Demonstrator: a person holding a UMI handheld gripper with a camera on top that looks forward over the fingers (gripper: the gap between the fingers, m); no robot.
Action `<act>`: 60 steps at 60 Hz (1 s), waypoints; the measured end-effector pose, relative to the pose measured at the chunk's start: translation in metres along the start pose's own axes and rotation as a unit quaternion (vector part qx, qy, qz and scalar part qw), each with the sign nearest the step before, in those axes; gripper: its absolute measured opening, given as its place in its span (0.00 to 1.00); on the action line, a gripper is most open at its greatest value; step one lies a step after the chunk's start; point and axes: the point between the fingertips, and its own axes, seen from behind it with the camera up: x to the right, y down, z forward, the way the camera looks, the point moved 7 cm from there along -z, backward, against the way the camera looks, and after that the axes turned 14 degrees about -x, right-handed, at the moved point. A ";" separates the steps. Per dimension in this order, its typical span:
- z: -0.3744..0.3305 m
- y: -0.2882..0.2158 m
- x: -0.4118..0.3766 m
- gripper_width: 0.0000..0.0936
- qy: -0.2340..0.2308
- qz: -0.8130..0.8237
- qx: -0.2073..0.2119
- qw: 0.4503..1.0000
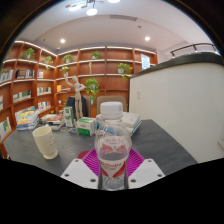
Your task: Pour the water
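A clear plastic water bottle [112, 140] with a white cap and a red-and-white label stands upright between my fingers. My gripper [112, 166] is shut on the bottle, with the magenta pads [92, 160] pressing on both of its sides. A cream paper cup [46, 141] stands on the dark grey table [165, 142], off to the left of the bottle and a little beyond the fingers. The bottle's lower part is hidden between the fingers.
Small green-and-white boxes [86, 126] and other packages lie at the table's far side. A person [76, 96] stands by the wooden shelves behind. A tall white counter [185, 95] rises to the right.
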 end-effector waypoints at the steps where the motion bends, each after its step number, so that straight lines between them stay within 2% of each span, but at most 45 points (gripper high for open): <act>1: 0.001 -0.001 -0.001 0.33 0.001 -0.002 -0.001 1.000; 15: 0.005 -0.007 -0.022 0.33 0.033 -0.071 -0.025 0.997; 29: 0.020 -0.032 -0.091 0.33 0.091 -0.308 -0.065 0.945; 38: 0.032 -0.055 -0.128 0.33 0.151 -0.481 -0.063 0.862; 47: 0.046 -0.080 -0.144 0.33 0.227 -0.622 -0.059 0.748; 60: 0.055 -0.096 -0.159 0.33 0.284 -0.731 -0.059 0.618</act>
